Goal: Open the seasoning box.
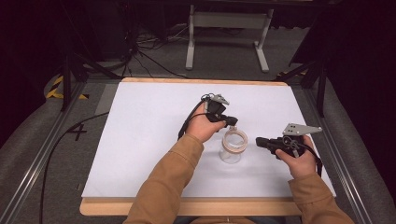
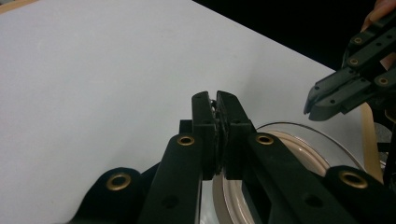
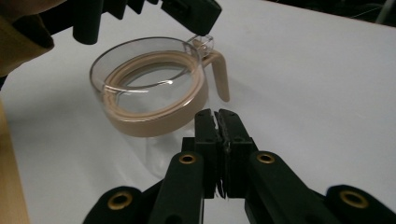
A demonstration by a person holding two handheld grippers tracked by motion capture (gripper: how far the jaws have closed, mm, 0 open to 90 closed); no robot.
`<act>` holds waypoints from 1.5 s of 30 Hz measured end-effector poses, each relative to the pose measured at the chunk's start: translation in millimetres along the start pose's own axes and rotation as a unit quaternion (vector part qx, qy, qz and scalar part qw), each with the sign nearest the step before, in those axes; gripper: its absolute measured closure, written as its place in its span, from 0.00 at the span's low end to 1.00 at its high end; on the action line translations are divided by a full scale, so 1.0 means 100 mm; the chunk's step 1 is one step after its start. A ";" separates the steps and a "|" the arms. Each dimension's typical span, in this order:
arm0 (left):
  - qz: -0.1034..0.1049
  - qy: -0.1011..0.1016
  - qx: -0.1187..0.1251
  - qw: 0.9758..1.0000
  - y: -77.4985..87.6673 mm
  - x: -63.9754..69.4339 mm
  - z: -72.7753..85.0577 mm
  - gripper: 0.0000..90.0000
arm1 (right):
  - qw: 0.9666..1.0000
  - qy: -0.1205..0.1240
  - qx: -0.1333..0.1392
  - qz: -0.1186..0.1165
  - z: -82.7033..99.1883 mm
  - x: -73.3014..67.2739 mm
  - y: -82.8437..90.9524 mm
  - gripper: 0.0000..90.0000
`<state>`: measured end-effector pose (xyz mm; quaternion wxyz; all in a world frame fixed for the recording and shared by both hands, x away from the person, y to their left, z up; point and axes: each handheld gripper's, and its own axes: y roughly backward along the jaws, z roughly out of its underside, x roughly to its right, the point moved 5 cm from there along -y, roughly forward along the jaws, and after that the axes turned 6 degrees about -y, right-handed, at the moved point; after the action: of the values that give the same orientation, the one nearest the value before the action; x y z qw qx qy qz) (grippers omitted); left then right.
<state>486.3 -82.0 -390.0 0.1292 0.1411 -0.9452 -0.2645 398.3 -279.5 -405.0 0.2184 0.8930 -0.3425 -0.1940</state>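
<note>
A clear glass cup with a tan band round its rim and a tan handle was seen standing upright on the white table top, nearer the near edge than the far one and a little right of the middle. It was placed between the two grippers.

The right gripper was held level just to the right of the cup, apart from it, its jaws pressed together with nothing between them. In the right gripper view the closed jaw tips were seen just short of the cup's banded wall. The right hand was wrapped round the gripper body from below, the tan sleeve coming in from the near right corner.

The left gripper was held at the cup's far left rim, pointing right and slightly down. Its jaws were closed, and in the right gripper view their tip was seen directly above the small clear tab at the top of the handle; whether that tab was pinched cannot be told. The left hand was angled over the gripper from the left.
</note>
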 end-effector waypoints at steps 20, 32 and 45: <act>0.010 0.022 0.006 1.000 -0.01 -0.03 0.01 0.97 | 0.998 0.028 -0.046 -0.026 0.01 -0.20 -0.08 1.00; 0.015 0.026 0.006 1.000 -0.02 -0.06 0.00 0.97 | 0.998 0.036 -0.047 -0.039 0.01 -0.26 -0.10 1.00; 0.001 0.024 0.003 1.000 -0.02 -0.08 0.01 1.00 | 0.997 0.041 -0.039 -0.046 -0.01 -0.31 -0.12 1.00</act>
<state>493.9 -80.1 -393.5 0.1519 0.1467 -0.9428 -0.2579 383.8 -249.3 -404.3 0.2581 0.9056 -0.2840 -0.1804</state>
